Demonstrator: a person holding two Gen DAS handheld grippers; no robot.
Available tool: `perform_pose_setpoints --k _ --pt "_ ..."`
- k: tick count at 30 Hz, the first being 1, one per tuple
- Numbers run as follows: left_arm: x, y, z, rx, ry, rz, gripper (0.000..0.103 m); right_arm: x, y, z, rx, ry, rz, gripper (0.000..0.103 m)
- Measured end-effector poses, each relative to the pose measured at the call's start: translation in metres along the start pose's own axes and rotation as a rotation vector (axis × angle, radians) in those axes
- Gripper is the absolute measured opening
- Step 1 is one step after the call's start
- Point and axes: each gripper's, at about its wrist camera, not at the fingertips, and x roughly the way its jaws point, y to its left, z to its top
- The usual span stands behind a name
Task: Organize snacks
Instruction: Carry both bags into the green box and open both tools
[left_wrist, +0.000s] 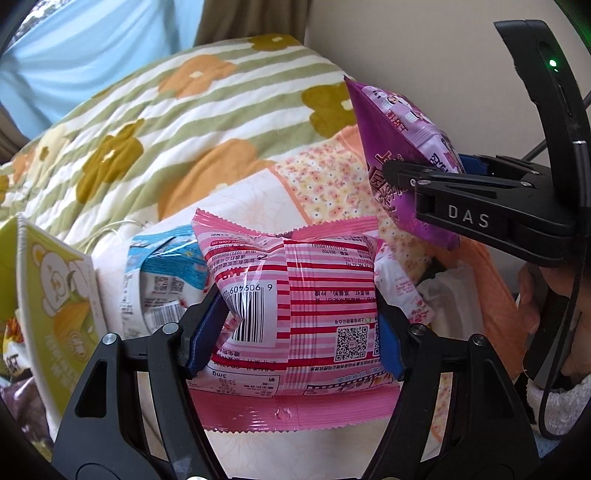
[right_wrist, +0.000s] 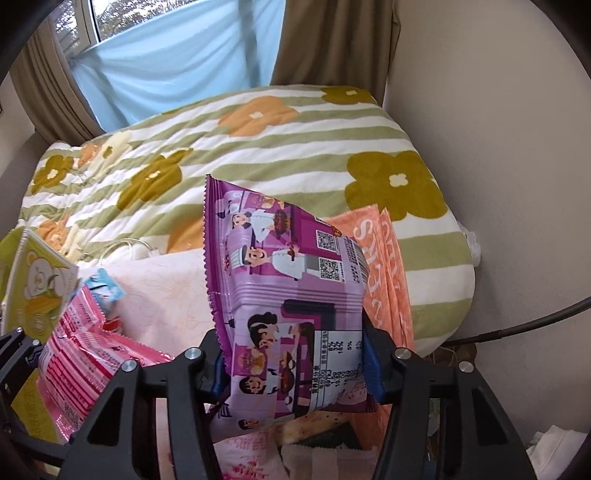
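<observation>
Orange packets (right_wrist: 384, 266) and a flowered quilt (right_wrist: 258, 147) lie behind the purple snack bag (right_wrist: 288, 295).

**Shiny wrappers on soft bedding**

The pink striped snack packet (left_wrist: 291, 306) is thin, glossy plastic film, creased and catching the window light, with crimped, saw-toothed end seals. The purple snack packet (right_wrist: 291, 306) has the same slick film, a little smoother across its printed face. The blue and white packet (left_wrist: 162, 277) behind looks crinkly and shiny too. The green box (left_wrist: 59, 295) appears to be coated card with a mild sheen. Beneath them the flowered quilt (right_wrist: 258, 147) is matt, stitched cloth, soft and puffy. The left gripper (left_wrist: 295, 332) and the right gripper (right_wrist: 295, 365) are matt black plastic with bright metal pins and dull blue pads (left_wrist: 201, 339).
</observation>
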Motion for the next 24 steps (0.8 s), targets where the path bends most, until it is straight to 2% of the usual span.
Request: perform_pose_setpoints --k 6,14,19,24 --pt "-0.048 0.004 -0.005 -0.054 -0.083 0.021 0.068 -0.046 0.009 0.006 -0.056 -0.06 0.057 0.052" --pt "-0.132 0.033 -0.017 -0.153 -0.211 0.11 0.068 -0.107 0.053 0.019 -0.214 -0.144 0.162 0.052" --pt "-0.174 0.075 -0.034 -0.215 -0.275 0.182 0.068 -0.132 0.093 0.025 -0.279 -0.182 0.231 0.052" --pt "-0.204 0.143 -0.05 -0.303 -0.307 0.226 0.068 -0.144 0.147 0.028 -0.329 -0.215 0.272 0.052"
